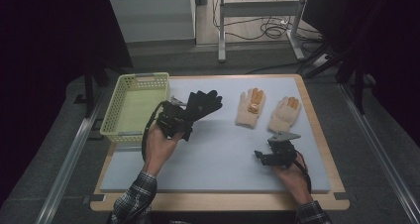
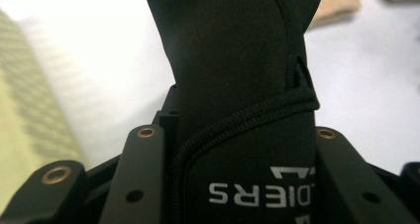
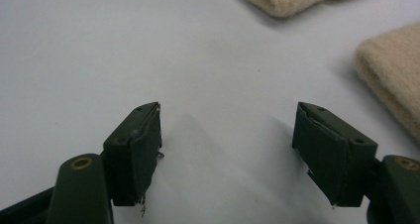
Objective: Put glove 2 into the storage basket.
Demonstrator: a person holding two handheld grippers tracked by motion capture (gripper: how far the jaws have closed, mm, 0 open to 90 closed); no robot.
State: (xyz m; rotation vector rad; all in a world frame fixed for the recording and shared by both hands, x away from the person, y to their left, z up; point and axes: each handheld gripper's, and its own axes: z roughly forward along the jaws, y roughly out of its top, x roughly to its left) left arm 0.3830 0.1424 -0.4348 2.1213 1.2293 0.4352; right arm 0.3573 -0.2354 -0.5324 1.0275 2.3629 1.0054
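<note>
A black glove (image 1: 204, 102) hangs above the mat, just right of the basket, with my left gripper (image 1: 187, 116) shut on its cuff. In the left gripper view the glove (image 2: 237, 75) runs up between the two jaws, its white lettering near the bottom, and the left gripper (image 2: 236, 135) clamps it. Two beige gloves with orange fingertips lie flat at the mat's far right: one (image 1: 251, 107) and another (image 1: 285, 113). My right gripper (image 1: 270, 153) rests low over the mat in front of them, open with nothing between its pads (image 3: 228, 149).
A pale green plastic basket (image 1: 143, 77) stands at the mat's far left corner, seen blurred at the left (image 2: 20, 115). The light blue foam mat (image 1: 223, 164) covers a wooden table. Beige glove cuffs (image 3: 391, 70) lie just ahead of the right gripper.
</note>
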